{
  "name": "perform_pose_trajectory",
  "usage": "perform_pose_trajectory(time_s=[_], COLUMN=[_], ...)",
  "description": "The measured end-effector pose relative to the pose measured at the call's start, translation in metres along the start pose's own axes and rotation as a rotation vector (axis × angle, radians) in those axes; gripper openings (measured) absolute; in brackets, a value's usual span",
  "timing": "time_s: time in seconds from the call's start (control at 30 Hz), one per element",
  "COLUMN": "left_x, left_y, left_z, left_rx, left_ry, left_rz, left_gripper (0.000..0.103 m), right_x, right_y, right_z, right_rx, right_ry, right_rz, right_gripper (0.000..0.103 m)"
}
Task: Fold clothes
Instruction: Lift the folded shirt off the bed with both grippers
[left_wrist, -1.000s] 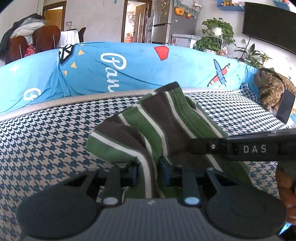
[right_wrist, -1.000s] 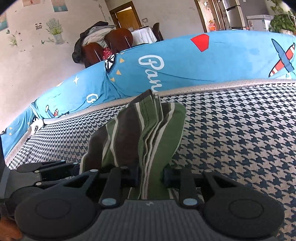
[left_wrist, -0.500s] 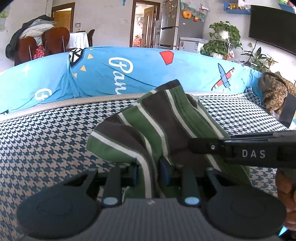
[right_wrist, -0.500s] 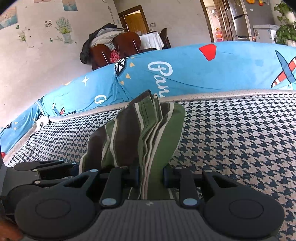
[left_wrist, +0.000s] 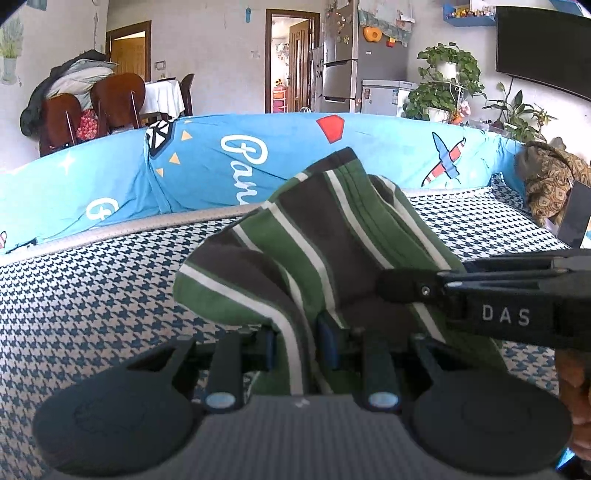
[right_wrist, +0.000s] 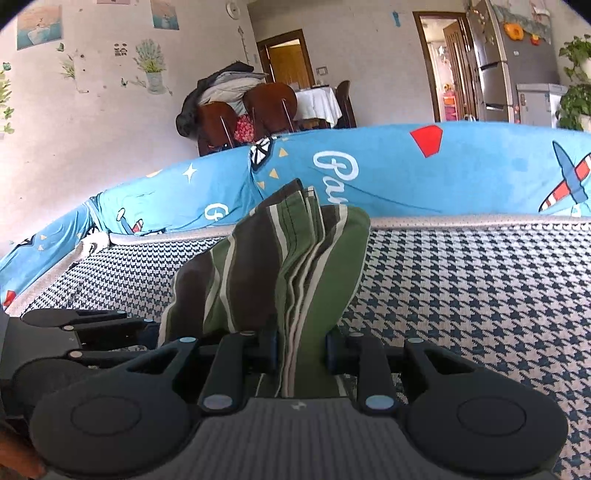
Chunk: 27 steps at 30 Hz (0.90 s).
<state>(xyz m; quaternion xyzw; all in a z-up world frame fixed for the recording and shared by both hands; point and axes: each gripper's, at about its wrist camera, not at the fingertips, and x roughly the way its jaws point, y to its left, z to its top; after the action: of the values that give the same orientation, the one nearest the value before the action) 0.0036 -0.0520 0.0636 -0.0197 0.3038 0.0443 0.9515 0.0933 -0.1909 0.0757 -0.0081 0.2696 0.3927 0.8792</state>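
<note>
A green, brown and white striped garment is bunched in several folded layers and held off the houndstooth sofa seat. My left gripper is shut on its near edge. In the left wrist view my right gripper reaches in from the right and pinches the same cloth. In the right wrist view the striped garment stands up in layers between the pads of my right gripper, which is shut on it. The left gripper shows at the lower left there.
A blue printed cover drapes the sofa back behind the seat. A brown patterned cloth and a dark flat device lie at the seat's right end. A hand holds the right gripper. Chairs, a fridge and plants stand beyond.
Both grippers have lifted a little with the garment still pinched; more of the room beyond the sofa back shows. The grips look unchanged.
</note>
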Motion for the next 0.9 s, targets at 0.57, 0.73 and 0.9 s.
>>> perform_pose_trajectory(time_s=[0.57,0.73,0.9], left_x=[-0.041,-0.05,-0.057], left_y=[-0.015,-0.016,-0.017], left_z=[0.004,0.004,0.005], left_rx=[0.029,0.041,0.045], left_ry=[-0.03,-0.035,-0.04], left_rz=[0.054,0.067,0.078], left_gripper=[0.023,0.023,0.023], right_x=[-0.036,-0.042,-0.045], right_y=[0.011,0.015,0.018], right_z=[-0.009,-0.009,-0.01], right_rx=[0.0,-0.004,-0.011], right_ry=[-0.08,-0.093,-0.105], right_rz=[0.015,0.018,0.023], right_gripper=[0.025,0.025,0.025])
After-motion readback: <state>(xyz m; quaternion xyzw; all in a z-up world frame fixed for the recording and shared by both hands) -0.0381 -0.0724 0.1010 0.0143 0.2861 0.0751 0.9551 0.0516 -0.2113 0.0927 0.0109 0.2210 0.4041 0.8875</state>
